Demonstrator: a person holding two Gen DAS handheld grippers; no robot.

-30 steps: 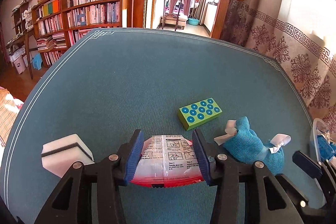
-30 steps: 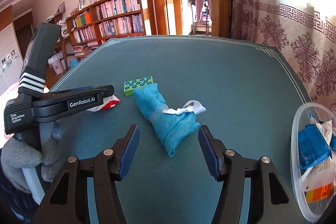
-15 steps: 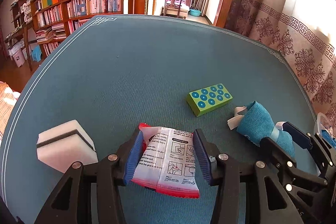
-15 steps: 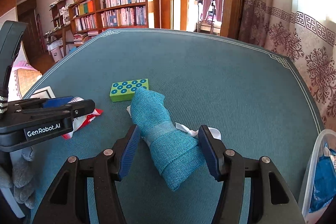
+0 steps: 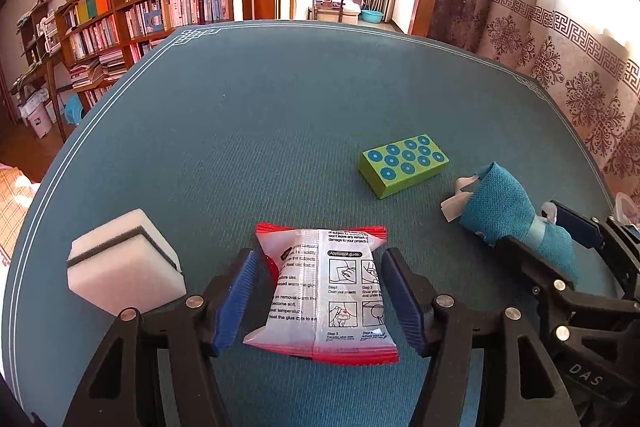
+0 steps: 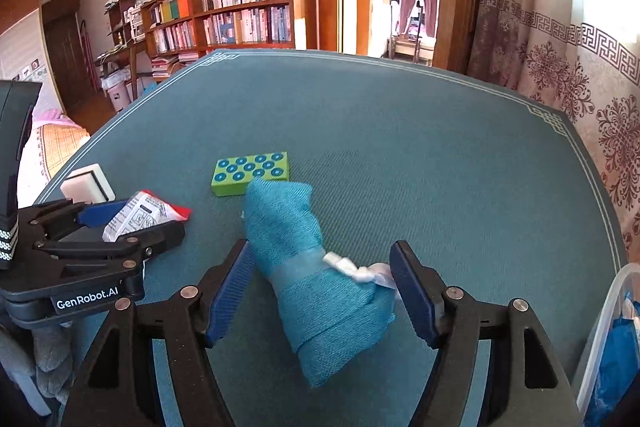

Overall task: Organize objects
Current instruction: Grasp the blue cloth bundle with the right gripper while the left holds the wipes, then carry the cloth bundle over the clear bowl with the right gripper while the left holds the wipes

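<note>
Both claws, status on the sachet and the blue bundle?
Left claw opening, sachet between its fingers, flat on table. Right claw opening around blue cloth bundle. Green block beyond, touching the bundle's far end.

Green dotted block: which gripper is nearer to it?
Right. The right gripper straddles the teal cloth roll touching the green block; the left gripper sits farther off, around the packet.

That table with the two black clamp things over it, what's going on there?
A person is tidying small items on a teal table, holding a tool in each hand. The left tool straddles a red-edged sachet, its jaws opening, pads clear of it. The right tool is opening around a blue cloth bundle. A green dotted block and a white sponge lie untouched.
</note>
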